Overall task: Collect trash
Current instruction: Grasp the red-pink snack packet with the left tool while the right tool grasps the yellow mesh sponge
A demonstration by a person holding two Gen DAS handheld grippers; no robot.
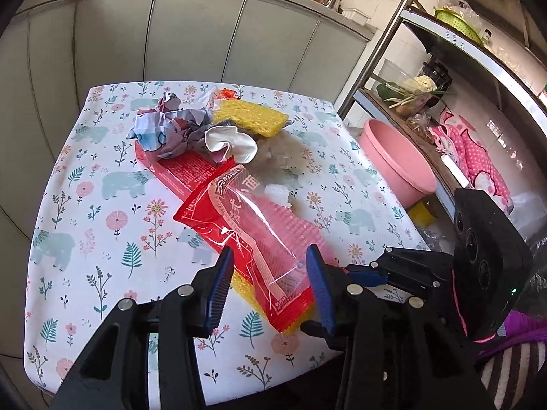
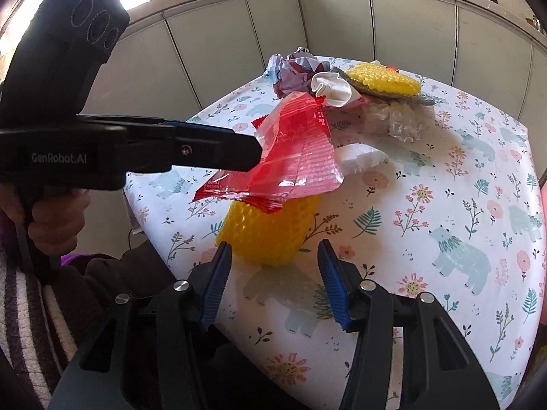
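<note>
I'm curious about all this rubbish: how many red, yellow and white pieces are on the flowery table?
Red: 2 (noodle wrapper, long red pack under it)
Yellow: 2 (near foam net, far foam net)
White: 2 (crumpled white piece, foam chunk)
Total: 6, leaving out the orange scrap at the back.

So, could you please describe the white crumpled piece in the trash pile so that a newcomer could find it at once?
Start at the floral tablecloth and go to the heap at its far end. The white crumpled piece sits between the printed paper wad and the yellow mesh pad; it alone is plain white, folded soft like cloth.
</note>
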